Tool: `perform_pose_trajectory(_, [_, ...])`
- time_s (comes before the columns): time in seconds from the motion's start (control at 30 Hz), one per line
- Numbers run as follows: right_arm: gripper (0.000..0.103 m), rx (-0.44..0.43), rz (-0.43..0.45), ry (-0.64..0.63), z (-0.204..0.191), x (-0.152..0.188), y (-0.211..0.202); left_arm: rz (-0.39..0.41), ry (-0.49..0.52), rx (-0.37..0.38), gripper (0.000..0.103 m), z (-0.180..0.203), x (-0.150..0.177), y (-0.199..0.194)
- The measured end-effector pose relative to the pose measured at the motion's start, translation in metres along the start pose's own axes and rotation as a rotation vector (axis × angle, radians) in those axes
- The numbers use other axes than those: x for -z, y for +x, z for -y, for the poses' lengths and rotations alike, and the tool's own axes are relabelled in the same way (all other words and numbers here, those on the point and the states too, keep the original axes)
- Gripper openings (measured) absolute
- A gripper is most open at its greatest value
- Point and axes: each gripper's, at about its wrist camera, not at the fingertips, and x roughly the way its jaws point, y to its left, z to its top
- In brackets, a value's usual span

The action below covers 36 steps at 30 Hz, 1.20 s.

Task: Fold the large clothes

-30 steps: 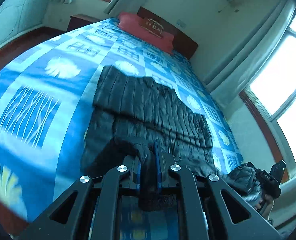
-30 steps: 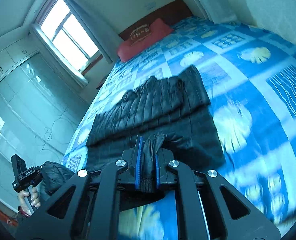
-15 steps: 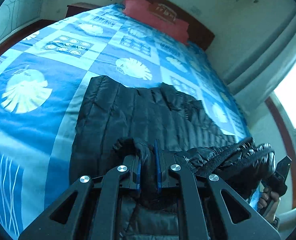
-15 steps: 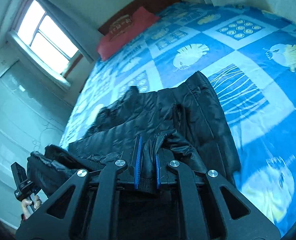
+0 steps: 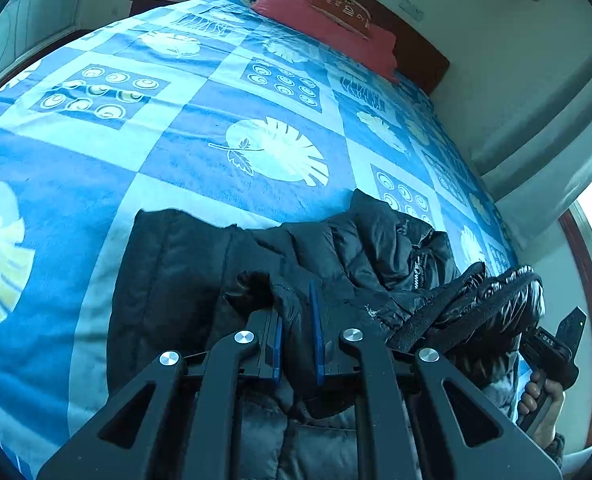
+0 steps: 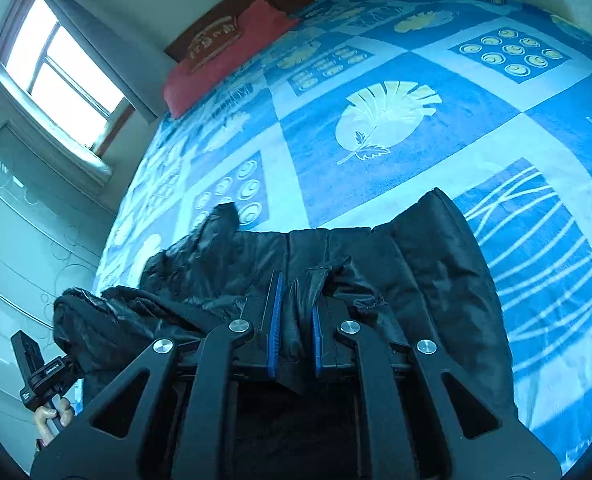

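Each claw, left and right, pinches seemingly one black jacket on the bedspread.

— Left wrist view? Sits low over the black jacket, faces the red pillow at 12 o'clock.
— Right wrist view? Equally near, same jacket, pillow toward 11 o'clock.

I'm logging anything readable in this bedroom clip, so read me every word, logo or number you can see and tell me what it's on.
Nothing reads clearly.
Jacket: white lettering at, too small to read.
Red pillow: gold characters, too blurred.
Right gripper body: small white print, unreadable.
Left gripper body: small white label, unreadable.
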Motion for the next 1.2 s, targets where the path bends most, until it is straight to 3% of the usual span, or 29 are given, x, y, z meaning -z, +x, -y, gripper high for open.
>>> perform_pose_trajectory(0.23, [0.027, -0.037, 0.023, 0.04, 0.006, -0.003, -0.008, 0.003, -0.063, 0.043, 0.024, -0.002, -0.008, -0.009])
perform_pose_trajectory(0.3, [0.032, -0.051, 0.043, 0.049, 0.008, -0.005, -0.015, 0.02, -0.102, 0.09, 0.04, -0.002, -0.011, -0.018])
perform_pose_trajectory(0.33, [0.047, -0.058, 0.056, 0.052, 0.008, -0.006, -0.019, 0.027, -0.117, 0.108, 0.045, -0.002, -0.013, -0.02])
perform_pose_trajectory(0.4, [0.067, -0.05, 0.111, 0.053, 0.007, -0.008, -0.031, 0.072, -0.145, 0.132, 0.066, 0.0, -0.017, -0.031])
perform_pose_trajectory(0.47, [0.067, -0.053, 0.132, 0.041, 0.004, -0.011, -0.04, 0.138, -0.13, 0.126, 0.07, 0.005, -0.021, -0.048])
perform_pose_trajectory(0.57, [0.067, -0.027, 0.134, -0.008, -0.006, -0.012, -0.043, 0.167, -0.069, 0.108, 0.071, 0.02, -0.022, -0.058])
perform_pose_trajectory(0.67, [0.067, 0.042, 0.119, -0.089, -0.02, -0.012, -0.034, 0.141, 0.045, 0.049, 0.071, 0.037, -0.018, -0.048])
perform_pose_trajectory(0.77, [0.067, 0.095, 0.092, -0.157, -0.024, -0.018, -0.016, 0.122, 0.141, -0.06, 0.071, 0.042, -0.017, -0.029])
perform_pose_trajectory(0.87, [0.067, 0.168, 0.077, -0.215, -0.02, -0.025, 0.004, 0.086, 0.167, -0.147, 0.071, 0.033, -0.022, -0.006])
perform_pose_trajectory(0.97, [0.065, 0.131, 0.01, -0.192, -0.009, -0.03, 0.024, 0.039, 0.144, -0.127, 0.071, 0.019, -0.028, 0.012])
perform_pose_trajectory(1.0, [0.049, 0.142, -0.007, -0.191, -0.007, -0.031, 0.03, 0.031, 0.141, -0.123, 0.063, 0.016, -0.029, 0.017])
perform_pose_trajectory(1.03, [0.027, 0.15, -0.022, -0.194, -0.007, -0.032, 0.035, 0.031, 0.147, -0.145, 0.055, 0.016, -0.029, 0.02])
perform_pose_trajectory(1.07, [0.024, 0.158, -0.031, -0.195, -0.007, -0.033, 0.039, 0.026, 0.157, -0.182, 0.043, 0.015, -0.029, 0.025])
perform_pose_trajectory(1.2, [0.022, 0.208, -0.013, -0.233, -0.015, -0.034, 0.051, 0.018, 0.126, -0.236, 0.04, 0.004, -0.032, 0.04])
